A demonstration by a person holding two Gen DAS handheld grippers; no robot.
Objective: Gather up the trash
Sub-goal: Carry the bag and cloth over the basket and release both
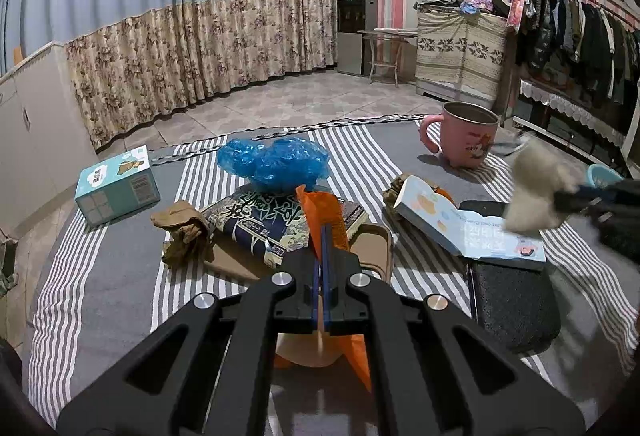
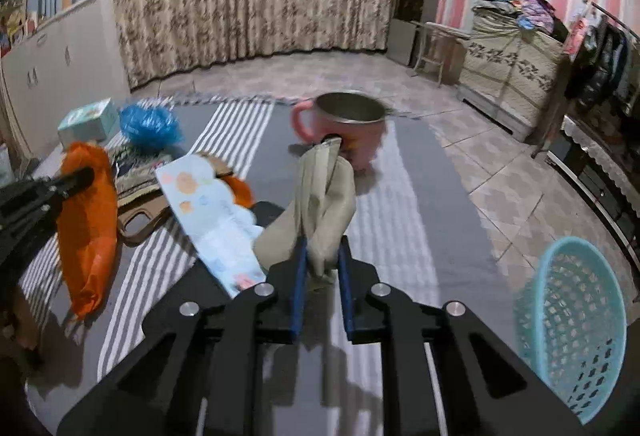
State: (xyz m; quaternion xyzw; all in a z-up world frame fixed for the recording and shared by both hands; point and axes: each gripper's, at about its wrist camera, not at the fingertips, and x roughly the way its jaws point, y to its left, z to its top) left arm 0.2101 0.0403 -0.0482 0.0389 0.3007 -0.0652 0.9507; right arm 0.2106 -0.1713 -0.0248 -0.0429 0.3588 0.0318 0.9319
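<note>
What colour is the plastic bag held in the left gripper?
Orange. The plastic bag shows best in the right wrist view, pinched by the left gripper.

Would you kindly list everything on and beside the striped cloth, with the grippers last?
orange plastic bag: 1, orange, held up at centre
beige crumpled paper: 1, beige, held up on the right
blue plastic bag: 1, blue, on the dark book
dark book: 1, navy patterned, centre
brown crumpled paper: 1, brown, left of book
box: 1, teal, far left
mug: 1, pink, far right
booklet: 1, pale blue, right
basket: 1, light blue, right on the floor
left gripper: jaws shut on orange bag
right gripper: jaws shut on beige paper
</note>
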